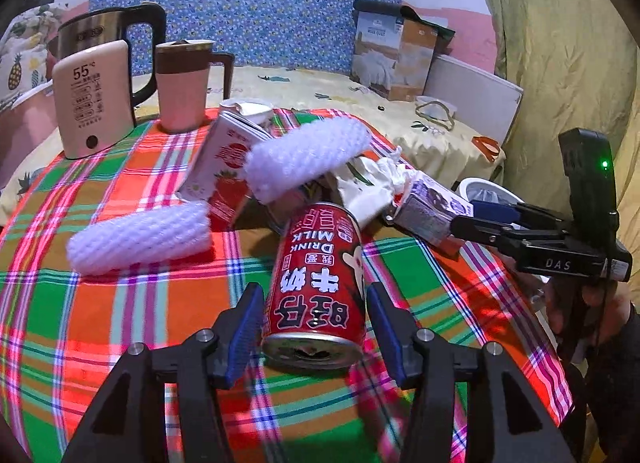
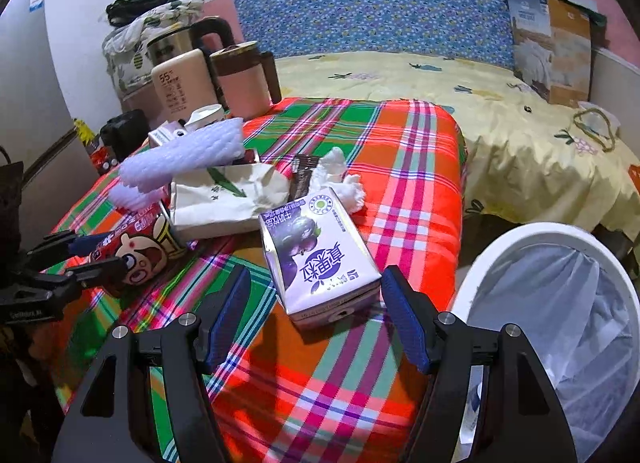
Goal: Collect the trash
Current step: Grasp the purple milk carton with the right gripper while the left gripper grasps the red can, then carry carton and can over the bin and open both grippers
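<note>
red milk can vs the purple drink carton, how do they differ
The red milk can is a round metal cylinder; the purple drink carton is a flat-sided paper box. The can lies between the open left gripper; the carton between the open right gripper. The can is red with a cartoon face; the carton is white and purple with fruit. Both lie on their sides on the plaid cloth, ungripped.

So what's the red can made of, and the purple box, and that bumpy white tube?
Red can: probably metal, with a shiny silver rim and printed glossy side. Purple box: looks like coated cardboard, with folded seams. Bumpy white tube: probably soft foam netting, matte and knobbly.
</note>
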